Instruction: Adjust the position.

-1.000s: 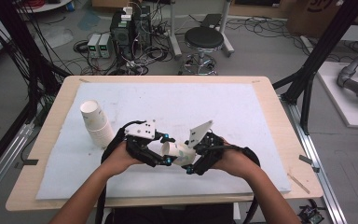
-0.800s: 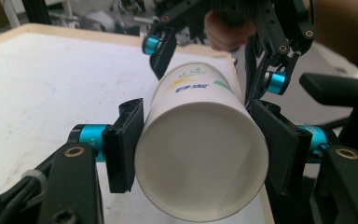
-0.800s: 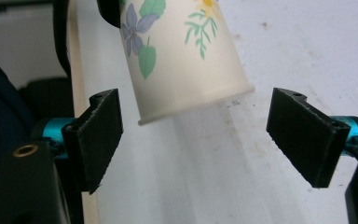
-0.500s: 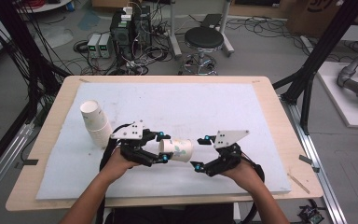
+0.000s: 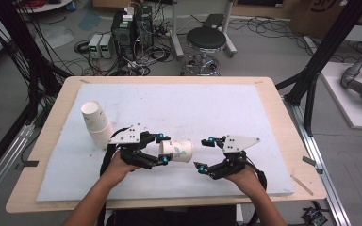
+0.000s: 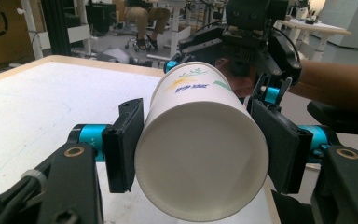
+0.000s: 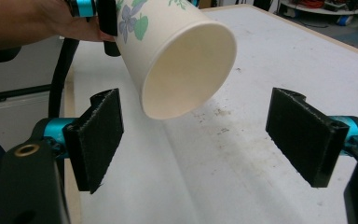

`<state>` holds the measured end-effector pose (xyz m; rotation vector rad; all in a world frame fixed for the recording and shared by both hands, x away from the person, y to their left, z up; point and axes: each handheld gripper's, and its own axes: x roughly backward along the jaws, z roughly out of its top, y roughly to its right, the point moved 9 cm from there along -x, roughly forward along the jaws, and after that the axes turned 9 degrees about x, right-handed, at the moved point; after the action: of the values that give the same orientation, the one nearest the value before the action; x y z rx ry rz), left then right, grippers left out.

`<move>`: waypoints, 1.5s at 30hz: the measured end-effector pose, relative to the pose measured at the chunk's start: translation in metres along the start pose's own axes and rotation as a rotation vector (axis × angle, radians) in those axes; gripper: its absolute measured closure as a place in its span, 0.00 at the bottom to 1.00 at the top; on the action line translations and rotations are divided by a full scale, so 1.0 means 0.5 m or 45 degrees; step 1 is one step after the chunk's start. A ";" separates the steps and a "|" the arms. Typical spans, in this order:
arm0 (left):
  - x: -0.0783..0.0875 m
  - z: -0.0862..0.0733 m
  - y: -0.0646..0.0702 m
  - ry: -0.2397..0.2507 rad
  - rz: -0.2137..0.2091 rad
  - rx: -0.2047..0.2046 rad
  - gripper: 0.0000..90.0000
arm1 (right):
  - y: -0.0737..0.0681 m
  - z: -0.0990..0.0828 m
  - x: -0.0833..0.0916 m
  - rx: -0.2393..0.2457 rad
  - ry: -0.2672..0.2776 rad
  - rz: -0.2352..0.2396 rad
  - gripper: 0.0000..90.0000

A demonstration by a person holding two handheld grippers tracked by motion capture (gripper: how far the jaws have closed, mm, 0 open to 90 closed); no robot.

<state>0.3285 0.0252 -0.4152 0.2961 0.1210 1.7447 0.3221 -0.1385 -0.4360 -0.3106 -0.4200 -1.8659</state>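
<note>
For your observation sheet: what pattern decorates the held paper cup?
Purple flowers with green leaves on the white paper cup, clearest in the right gripper view.

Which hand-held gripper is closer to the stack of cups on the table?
Left. The left hand-held gripper, holding a single paper cup, sits just beside the stack of cups. The right hand-held gripper is farther away, beyond that cup.

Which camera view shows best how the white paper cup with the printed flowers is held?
The left gripper view: the white paper cup with printed flowers lies sideways, clamped between both black pads. The high view shows it small in the left hand-held gripper. The right gripper view shows its open mouth.
</note>
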 end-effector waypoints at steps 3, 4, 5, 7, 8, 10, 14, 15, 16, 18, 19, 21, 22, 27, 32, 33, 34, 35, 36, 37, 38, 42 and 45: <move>-0.001 0.002 0.004 0.005 -0.012 -0.004 0.41 | -0.003 0.000 -0.004 -0.001 0.011 0.021 0.21; -0.003 0.002 0.007 0.008 -0.022 -0.004 0.41 | -0.004 0.000 -0.006 -0.005 0.016 0.030 0.21; -0.004 0.003 0.010 0.011 -0.030 -0.003 0.41 | -0.007 0.001 -0.008 -0.012 0.016 0.038 0.21; -0.008 0.003 0.014 0.007 -0.046 -0.007 0.41 | -0.011 0.004 -0.012 -0.006 0.027 0.057 0.21; -0.010 0.002 0.017 0.003 -0.058 -0.011 0.41 | -0.012 0.005 -0.015 -0.001 0.031 0.061 0.21; -0.015 0.001 0.023 -0.004 -0.076 -0.019 0.41 | -0.016 0.007 -0.019 0.004 0.032 0.076 0.21; -0.021 -0.002 0.032 -0.017 -0.113 -0.032 0.41 | -0.024 0.008 -0.028 0.010 0.034 0.112 0.21; -0.022 -0.002 0.033 -0.018 -0.118 -0.032 0.41 | -0.024 0.008 -0.029 0.014 0.035 0.117 0.21; -0.022 -0.003 0.033 -0.018 -0.120 -0.031 0.41 | -0.026 0.009 -0.031 0.013 0.041 0.130 0.21; -0.023 -0.003 0.034 -0.014 -0.126 -0.028 0.41 | -0.027 0.010 -0.032 0.009 0.050 0.138 0.22; -0.023 -0.003 0.034 -0.016 -0.130 -0.029 0.41 | -0.028 0.011 -0.031 0.005 0.057 0.152 0.23; -0.024 -0.003 0.035 -0.010 -0.131 -0.027 0.41 | -0.029 0.013 -0.031 -0.003 0.079 0.167 0.23; -0.025 -0.004 0.035 -0.010 -0.132 -0.026 0.41 | -0.030 0.014 -0.032 -0.010 0.087 0.178 0.26; -0.024 -0.004 0.034 0.013 -0.147 0.002 0.41 | -0.030 0.016 -0.029 -0.021 0.119 0.215 0.31; -0.021 0.001 0.031 0.067 -0.179 0.054 0.41 | -0.027 0.023 -0.022 -0.046 0.178 0.225 0.35; -0.021 0.001 0.030 0.073 -0.182 0.063 0.41 | -0.027 0.024 -0.022 -0.049 0.186 0.228 0.35; -0.020 0.001 0.030 0.079 -0.190 0.071 0.41 | -0.026 0.025 -0.021 -0.047 0.192 0.228 0.36; -0.019 0.001 0.030 0.084 -0.196 0.082 0.41 | -0.027 0.026 -0.020 -0.057 0.197 0.235 0.37; -0.019 0.001 0.030 0.090 -0.203 0.089 0.41 | -0.026 0.027 -0.018 -0.057 0.206 0.240 0.38; -0.019 0.002 0.030 0.093 -0.207 0.093 0.41 | -0.027 0.029 -0.017 -0.062 0.215 0.248 0.38; -0.019 0.002 0.030 0.093 -0.207 0.093 0.41 | -0.026 0.030 -0.016 -0.066 0.218 0.247 0.38; -0.018 0.005 0.031 0.113 -0.218 0.106 0.41 | -0.027 0.032 -0.012 -0.085 0.237 0.267 0.39; -0.018 0.005 0.031 0.113 -0.220 0.102 0.41 | -0.025 0.034 -0.011 -0.082 0.251 0.267 0.40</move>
<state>0.3158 0.0132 -0.4099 0.2585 0.2738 1.5840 0.3120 -0.1225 -0.4245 -0.2029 -0.1858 -1.6872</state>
